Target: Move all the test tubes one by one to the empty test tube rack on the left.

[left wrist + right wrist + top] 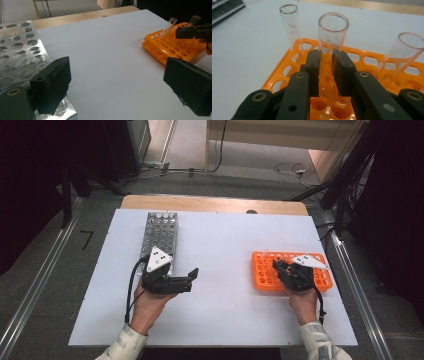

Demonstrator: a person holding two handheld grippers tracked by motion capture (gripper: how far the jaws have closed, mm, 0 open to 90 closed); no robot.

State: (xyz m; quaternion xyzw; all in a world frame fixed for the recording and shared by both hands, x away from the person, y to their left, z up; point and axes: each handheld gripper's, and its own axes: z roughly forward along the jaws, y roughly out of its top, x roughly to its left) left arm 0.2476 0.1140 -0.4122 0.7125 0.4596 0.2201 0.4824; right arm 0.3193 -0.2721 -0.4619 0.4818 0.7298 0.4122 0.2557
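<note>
An orange tube rack (pixel 265 279) lies on the right of the white table, and three glass test tubes stand in its near-left part. In the right gripper view my right gripper (pixel 326 65) is shut on the middle test tube (pixel 332 37), which is still seated in the orange rack (pixel 287 71). A second tube (pixel 292 27) stands to its left and a third (pixel 400 56) leans at the right. My left gripper (pixel 191 279) hovers over the table middle beside a perforated metal rack (pixel 160 232). Its jaws stand wide apart with nothing between them (pixel 117 85).
The white board (pixel 220 310) covers a wooden table with bare room between the two racks. The metal rack (pixel 20 50) sits just left of my left jaw. Across the table are the orange rack (pixel 175 47) and my right gripper (pixel 193 32). Cables and dark stands ring the table.
</note>
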